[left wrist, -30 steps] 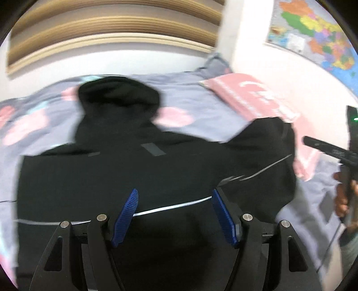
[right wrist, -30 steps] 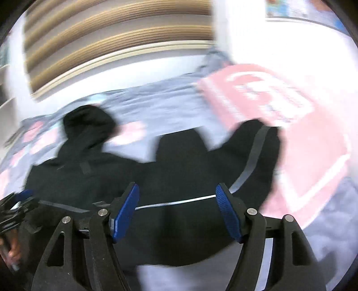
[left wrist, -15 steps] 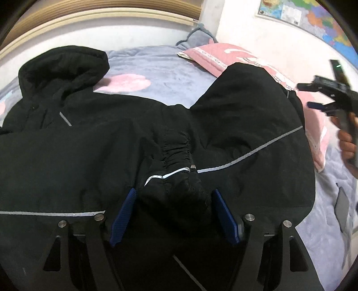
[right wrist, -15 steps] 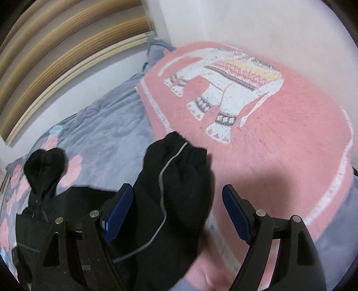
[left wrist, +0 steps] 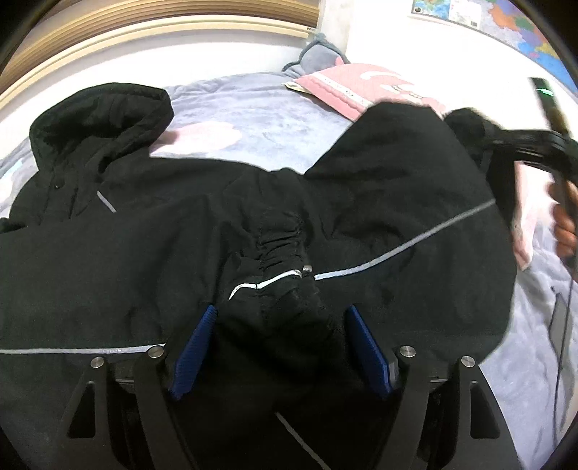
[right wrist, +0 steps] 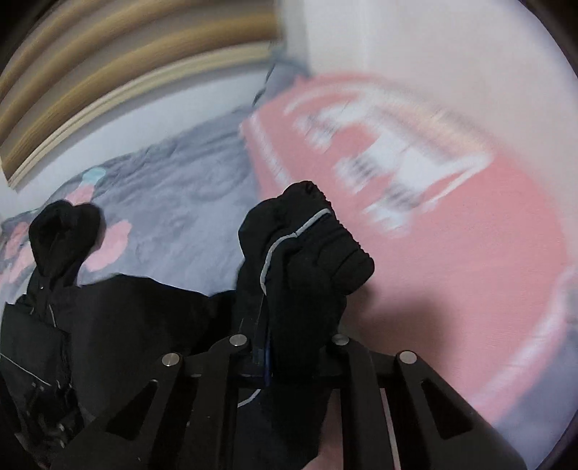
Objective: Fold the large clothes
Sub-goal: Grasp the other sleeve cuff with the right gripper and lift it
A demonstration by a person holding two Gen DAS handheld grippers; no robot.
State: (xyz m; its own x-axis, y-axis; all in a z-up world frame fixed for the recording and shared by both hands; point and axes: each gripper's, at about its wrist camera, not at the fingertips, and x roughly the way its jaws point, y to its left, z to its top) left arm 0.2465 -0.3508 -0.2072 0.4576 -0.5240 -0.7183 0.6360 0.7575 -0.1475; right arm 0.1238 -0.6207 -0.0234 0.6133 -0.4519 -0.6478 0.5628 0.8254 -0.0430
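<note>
A large black hooded jacket (left wrist: 126, 260) with thin reflective stripes lies spread on the bed, hood (left wrist: 101, 119) at the far left. One sleeve is folded across its middle, its gathered cuff (left wrist: 278, 289) between my open left gripper's (left wrist: 278, 347) blue pads. My right gripper (right wrist: 267, 347) is shut on the other sleeve's cuff (right wrist: 307, 253) and holds it above the pink pillow. In the left wrist view the right gripper (left wrist: 534, 144) shows at the right edge, gripping the sleeve end.
The bed has a grey-lilac blanket (left wrist: 274, 119) with pink patches. A pink elephant-print pillow (right wrist: 451, 224) lies at the right by the white wall. A wooden headboard (left wrist: 144, 21) runs along the back. A cable (left wrist: 561, 325) hangs at the right.
My right gripper has closed on the right sleeve's cuff and lifted it; it was open half a second ago. The left gripper has held still over the folded sleeve's cuff.
</note>
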